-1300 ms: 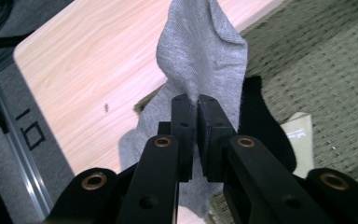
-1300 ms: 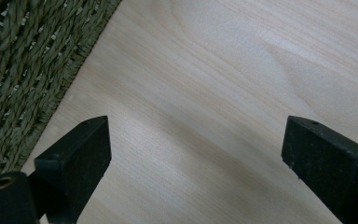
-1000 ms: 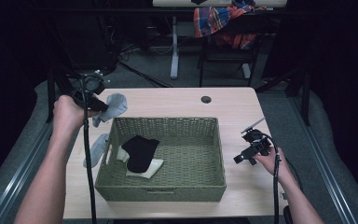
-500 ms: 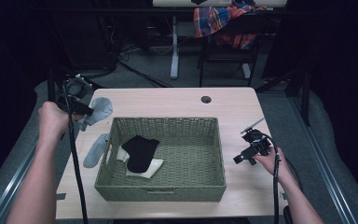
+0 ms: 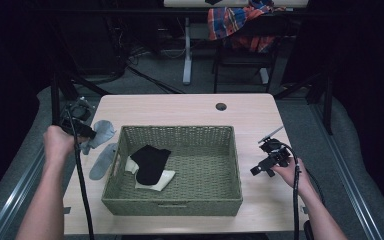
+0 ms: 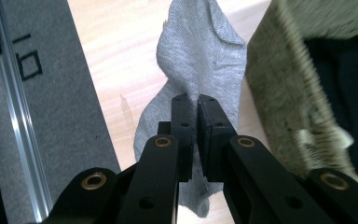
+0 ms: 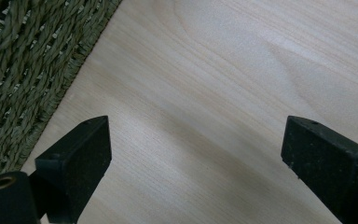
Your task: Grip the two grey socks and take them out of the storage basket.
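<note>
My left gripper [image 5: 87, 132] is shut on a grey sock [image 5: 101, 133] at the table's left edge, just outside the woven basket [image 5: 172, 204]. In the left gripper view the jaws pinch a fold of that grey sock [image 6: 200, 56], which hangs over the table beside the basket wall [image 6: 279, 88]. A second grey sock [image 5: 102, 161] lies flat on the table below it. Inside the basket lie a black sock [image 5: 150, 163] and a white sock [image 5: 152, 180]. My right gripper [image 5: 261, 168] rests open over bare table right of the basket, its fingers [image 7: 74, 158] wide apart.
The basket edge [image 7: 28, 79] is close to the right gripper's left jaw. A dark round grommet [image 5: 221, 106] sits near the table's far edge. Beyond the table stand a chair with plaid cloth [image 5: 240, 22] and desk legs. A grey floor strip [image 6: 60, 93] runs along the left table edge.
The left hand has lowered and moved toward the person, bringing the held grey sock down beside the basket's left wall. The right gripper has stayed still.
</note>
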### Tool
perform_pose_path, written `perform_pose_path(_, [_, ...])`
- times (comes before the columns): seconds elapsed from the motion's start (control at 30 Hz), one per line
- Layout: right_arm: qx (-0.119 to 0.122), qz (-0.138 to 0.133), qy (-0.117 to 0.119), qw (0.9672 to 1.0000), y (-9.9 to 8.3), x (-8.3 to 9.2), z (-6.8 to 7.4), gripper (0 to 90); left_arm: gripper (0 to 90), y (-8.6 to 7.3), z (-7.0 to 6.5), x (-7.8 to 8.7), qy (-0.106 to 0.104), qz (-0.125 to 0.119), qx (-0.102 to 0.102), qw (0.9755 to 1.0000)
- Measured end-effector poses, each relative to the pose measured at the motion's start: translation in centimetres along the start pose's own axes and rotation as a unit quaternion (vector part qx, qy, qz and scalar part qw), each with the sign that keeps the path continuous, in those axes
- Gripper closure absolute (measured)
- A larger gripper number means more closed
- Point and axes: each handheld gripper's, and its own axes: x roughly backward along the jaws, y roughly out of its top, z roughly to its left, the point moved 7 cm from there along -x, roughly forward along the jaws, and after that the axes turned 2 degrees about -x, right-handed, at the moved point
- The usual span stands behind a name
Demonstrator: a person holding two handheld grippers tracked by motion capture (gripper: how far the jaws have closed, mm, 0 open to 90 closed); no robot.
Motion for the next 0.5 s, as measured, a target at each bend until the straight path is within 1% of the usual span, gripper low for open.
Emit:
perform_pose_path(0.07, [0.001,0.0,0.002,1.0,0.0,-0.1,0.0,8.1,86.3,-0.5,0.0,-1.0,-0.003,0.002,0.003,1.0])
perform_pose_path(0.1, [0.001,0.0,0.002,1.0,0.0,-0.1,0.0,8.1,86.3,-0.5,0.0,-1.0,-0.003,0.002,0.003,1.0])
perform_pose_path(0.13, [0.001,0.001,0.002,1.0,0.0,0.0,0.0,8.1,86.3,-0.9,0.0,-1.9,-0.005,0.004,0.009,0.9999])
perform_pose_path(0.17, [-0.008,-0.011,0.001,0.9999,0.1,-0.1,0.1,8.2,86.3,-1.1,0.0,-2.3,-0.001,0.004,0.013,0.9999])
perform_pose_path(0.2, [-0.008,-0.009,0.001,0.9999,0.0,-0.1,0.1,8.2,86.3,-1.4,0.0,-2.8,-0.002,0.006,0.019,0.9998])
perform_pose_path(0.23, [-0.008,-0.009,0.001,0.9999,0.0,-0.1,0.1,8.2,86.2,-1.4,0.0,-2.8,-0.002,0.006,0.019,0.9998])
perform_pose_path(0.27, [-0.004,-0.003,0.004,1.0,0.0,-0.1,0.1,8.2,86.2,-1.8,-0.1,-3.8,-0.004,0.012,0.029,0.9995])
perform_pose_path(0.3, [-0.007,-0.007,0.002,1.0,0.0,-0.1,0.1,8.1,86.2,-2.0,-0.2,-4.3,-0.009,0.011,0.035,0.9993])
perform_pose_path(0.33, [-0.007,-0.007,0.002,1.0,0.0,-0.1,0.1,8.1,86.2,-2.0,-0.2,-4.3,-0.009,0.011,0.035,0.9993])
perform_pose_path(0.37, [-0.01,-0.01,0.001,0.9999,0.0,-0.2,0.1,8.2,86.2,-2.2,-0.3,-4.7,-0.014,0.012,0.04,0.999])
perform_pose_path(0.4, [0.001,0.003,0.001,1.0,0.0,0.0,0.0,8.1,86.2,-2.4,-0.4,-5.5,-0.02,0.014,0.046,0.9987])
perform_pose_path(0.43, [0.001,0.003,0.001,1.0,0.0,0.0,0.0,8.1,86.2,-2.4,-0.4,-5.5,-0.02,0.014,0.046,0.9987])
perform_pose_path(0.47, [0.001,0.003,0.001,1.0,0.0,0.0,0.0,8.1,86.2,-2.6,-0.6,-6.3,-0.025,0.019,0.052,0.9981])
perform_pose_path(0.5, [0.001,0.003,0.001,1.0,0.0,0.0,0.0,8.1,86.2,-2.6,-0.6,-6.3,-0.025,0.019,0.052,0.9981])
